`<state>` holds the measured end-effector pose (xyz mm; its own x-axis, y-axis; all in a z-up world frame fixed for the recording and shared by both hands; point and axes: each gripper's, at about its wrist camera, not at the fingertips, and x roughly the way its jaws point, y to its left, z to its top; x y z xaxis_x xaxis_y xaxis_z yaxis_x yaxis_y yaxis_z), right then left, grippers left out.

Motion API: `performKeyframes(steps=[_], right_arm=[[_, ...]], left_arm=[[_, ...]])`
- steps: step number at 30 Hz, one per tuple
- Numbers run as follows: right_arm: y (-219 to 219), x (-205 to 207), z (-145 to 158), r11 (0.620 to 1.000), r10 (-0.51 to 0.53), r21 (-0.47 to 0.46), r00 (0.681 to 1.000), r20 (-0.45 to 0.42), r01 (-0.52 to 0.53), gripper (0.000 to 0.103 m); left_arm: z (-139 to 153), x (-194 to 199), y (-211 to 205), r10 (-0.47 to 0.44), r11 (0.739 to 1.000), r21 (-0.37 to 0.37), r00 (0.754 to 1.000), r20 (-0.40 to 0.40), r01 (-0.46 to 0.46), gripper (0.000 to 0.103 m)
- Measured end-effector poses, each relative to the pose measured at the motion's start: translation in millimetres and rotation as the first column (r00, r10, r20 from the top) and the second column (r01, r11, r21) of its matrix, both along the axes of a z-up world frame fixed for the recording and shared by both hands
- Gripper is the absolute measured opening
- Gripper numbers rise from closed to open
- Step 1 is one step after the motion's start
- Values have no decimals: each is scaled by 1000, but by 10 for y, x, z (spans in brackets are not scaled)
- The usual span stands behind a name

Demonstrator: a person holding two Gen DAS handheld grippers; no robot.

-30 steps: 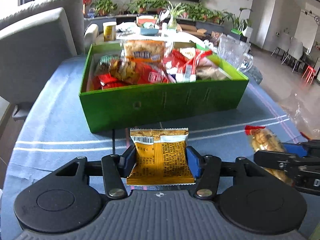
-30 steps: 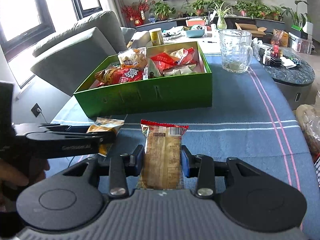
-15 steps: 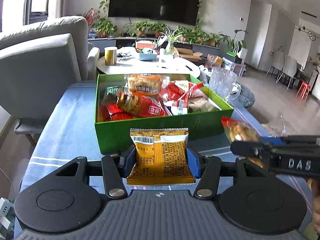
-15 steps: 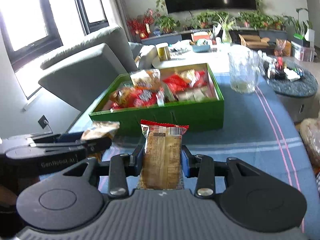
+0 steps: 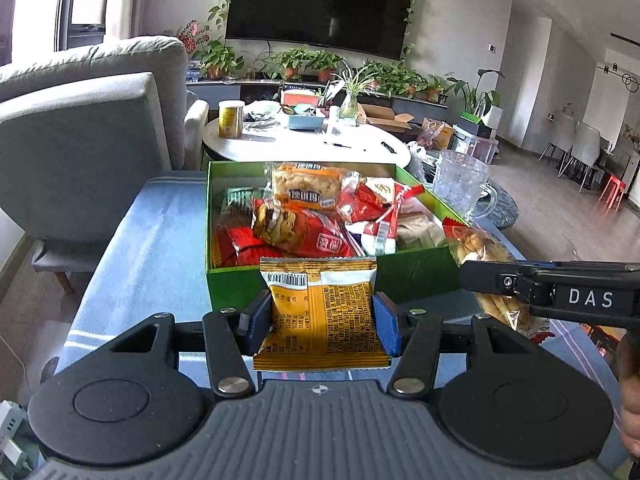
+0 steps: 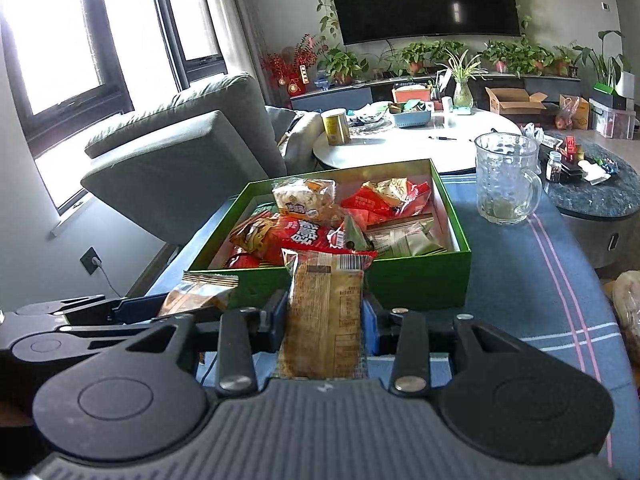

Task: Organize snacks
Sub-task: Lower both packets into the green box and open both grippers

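snacks already fill most of the green box [image 5: 416, 276] on the blue-clothed counter [image 6: 532, 300]; two packets are not yet in. left tool [image 5: 320, 320] pinches an orange snack packet [image 5: 320, 312] by its sides, held above the counter just short of the box's near wall. right tool [image 6: 326, 320] pinches a brown pastry packet [image 6: 324, 320] the same way. both tools tilt downward toward the box, side by side, ready to drop them in.

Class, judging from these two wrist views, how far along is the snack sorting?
Done: the green box already holds many packets. In hand: the left hand-held gripper grips a yellow packet, the right hand-held gripper a red-edged clear packet. Left: dropping both into the box.
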<state>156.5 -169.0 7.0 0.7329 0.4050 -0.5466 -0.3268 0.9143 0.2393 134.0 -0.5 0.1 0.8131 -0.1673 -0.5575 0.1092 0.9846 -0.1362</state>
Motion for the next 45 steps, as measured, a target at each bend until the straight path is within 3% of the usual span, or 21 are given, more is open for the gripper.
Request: performKeyframes(steps=[23,45], right_arm=[[-153,676,151,991,-118,66,992,45,115,77],[-30,1177,-82,992,-117,54,993,12,116,77]], left_arm=[[204,835,-197,-20,999,32,999,50,18,51],[-46,1427,-364,-40,996,83,999,-5,41,51]])
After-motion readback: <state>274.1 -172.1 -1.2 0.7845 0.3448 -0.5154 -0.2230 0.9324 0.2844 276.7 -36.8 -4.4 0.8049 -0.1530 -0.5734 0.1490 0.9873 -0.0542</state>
